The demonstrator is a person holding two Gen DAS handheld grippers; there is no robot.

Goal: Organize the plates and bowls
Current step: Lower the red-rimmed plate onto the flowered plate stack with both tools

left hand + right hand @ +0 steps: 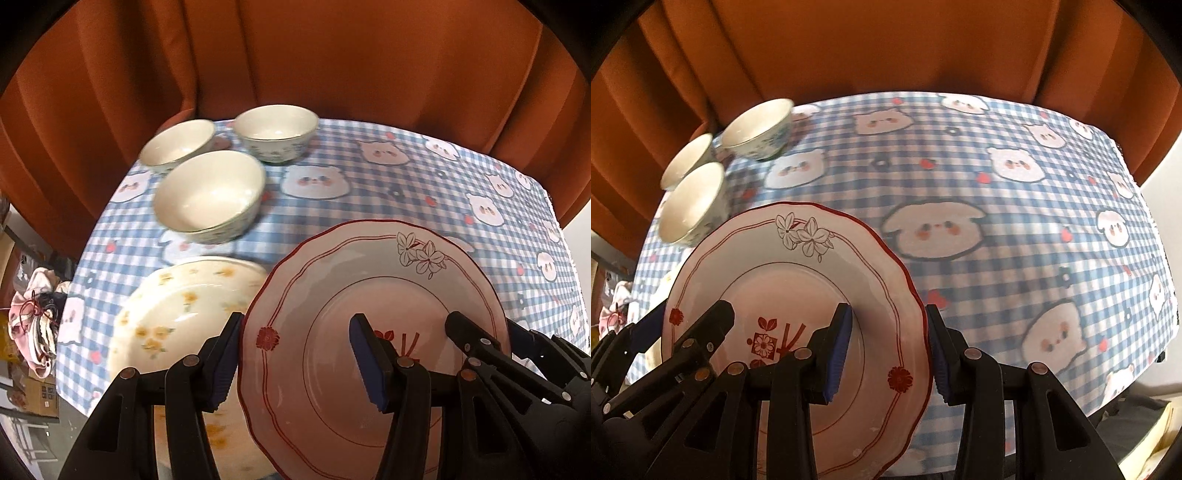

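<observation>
A white plate with a red scalloped rim [369,280] [798,273] hangs tilted above the table, held from both sides. My left gripper [299,360] is shut on its left rim, one pad inside the dish and one outside. My right gripper [888,350] is shut on the opposite rim in the same way. Under the plate's left side lies a cream plate with yellow flowers [173,306]. Three white bowls [208,195] [177,144] [275,129] stand grouped at the far left of the table.
A blue checked tablecloth with cartoon animal faces [997,229] covers the table. An orange curtain [295,55] hangs close behind the far edge. A cloth bundle [33,314] and cardboard boxes [33,395] lie off the table's left side.
</observation>
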